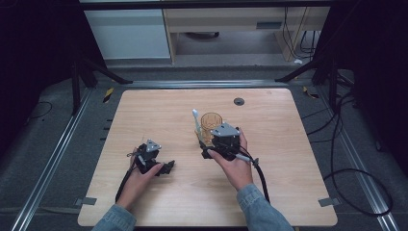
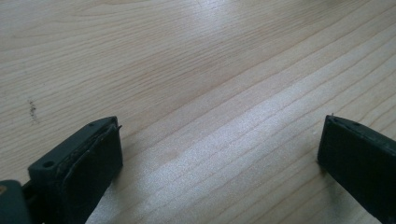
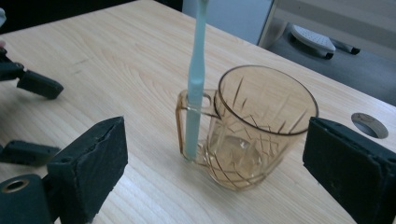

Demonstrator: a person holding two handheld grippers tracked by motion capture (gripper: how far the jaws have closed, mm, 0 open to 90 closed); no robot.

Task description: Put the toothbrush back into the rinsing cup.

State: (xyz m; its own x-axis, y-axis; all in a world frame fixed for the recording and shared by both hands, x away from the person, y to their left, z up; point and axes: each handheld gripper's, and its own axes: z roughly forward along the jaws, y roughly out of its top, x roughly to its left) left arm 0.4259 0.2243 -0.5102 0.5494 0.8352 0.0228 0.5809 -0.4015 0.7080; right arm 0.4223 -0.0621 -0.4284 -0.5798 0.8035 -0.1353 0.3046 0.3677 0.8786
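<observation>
Centre of the high view: we see an amber glass mug (image 1: 210, 121) upright on the wooden table (image 1: 269, 192), a pale toothbrush (image 1: 196, 123) standing through its handle loop. Right gripper (image 1: 217, 140) sits just below it, jaws spread wide, gripping nothing. Lower left, left gripper (image 1: 167, 167) rests low over bare wood, jaws apart, empty.

Bare table (image 1: 279, 144) all round; only cup (image 3: 261, 126) with toothbrush (image 3: 196, 70) obstructs
</observation>
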